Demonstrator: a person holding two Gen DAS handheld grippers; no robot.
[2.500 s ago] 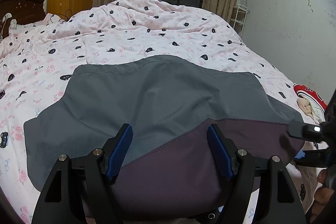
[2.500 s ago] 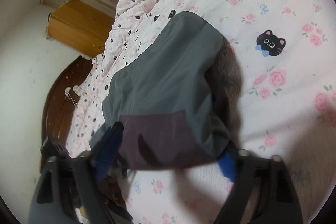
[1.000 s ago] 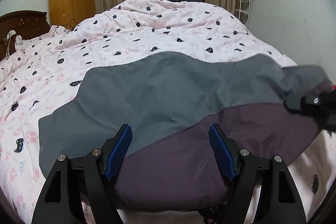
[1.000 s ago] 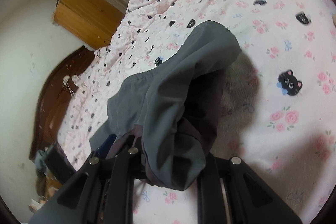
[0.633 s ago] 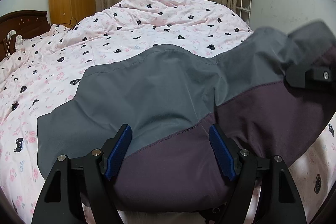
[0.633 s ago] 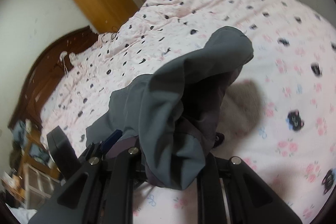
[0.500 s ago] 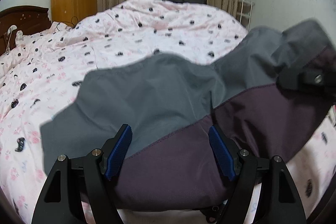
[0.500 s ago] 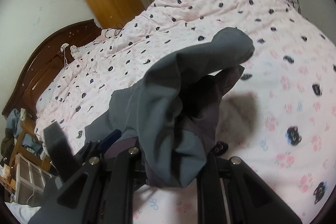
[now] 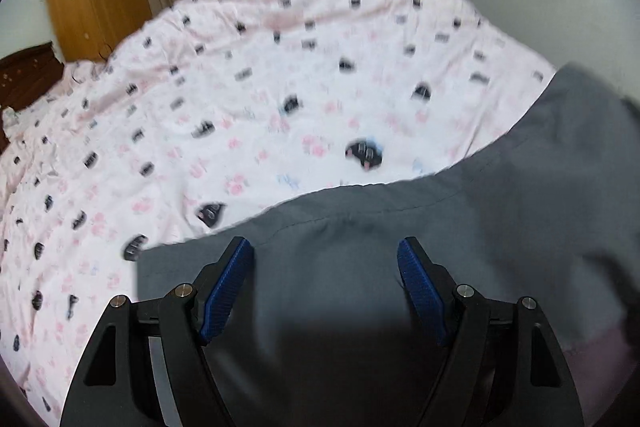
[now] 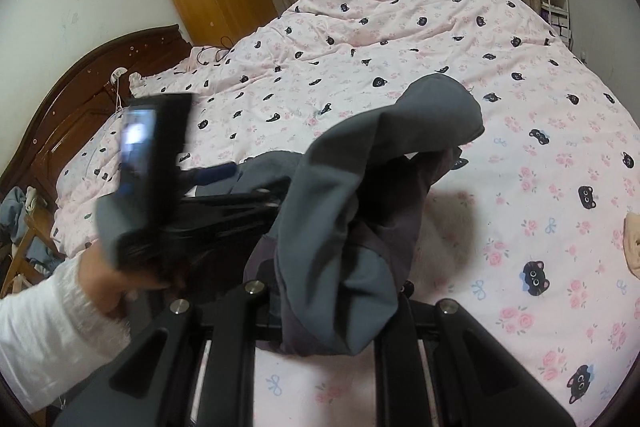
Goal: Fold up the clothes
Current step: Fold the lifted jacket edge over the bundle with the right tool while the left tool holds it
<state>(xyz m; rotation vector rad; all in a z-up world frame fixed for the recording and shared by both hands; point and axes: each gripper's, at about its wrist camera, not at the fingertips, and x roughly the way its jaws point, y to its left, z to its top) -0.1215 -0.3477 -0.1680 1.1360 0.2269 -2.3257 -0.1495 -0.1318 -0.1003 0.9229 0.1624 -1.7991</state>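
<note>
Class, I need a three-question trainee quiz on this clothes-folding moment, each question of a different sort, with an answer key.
1. True or false: the right gripper is shut on the grey garment.
2. The left gripper has blue fingers that are: A) spread apart B) pressed together.
3. What animal is printed on the pink bedspread?

Key: 1 true; 2 A; 3 cats.

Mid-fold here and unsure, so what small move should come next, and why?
Probably carry the right hand-held gripper across and lower its bunched grey garment onto the bed. It is shut on the raised cloth, while the left hand-held gripper is open.
</note>
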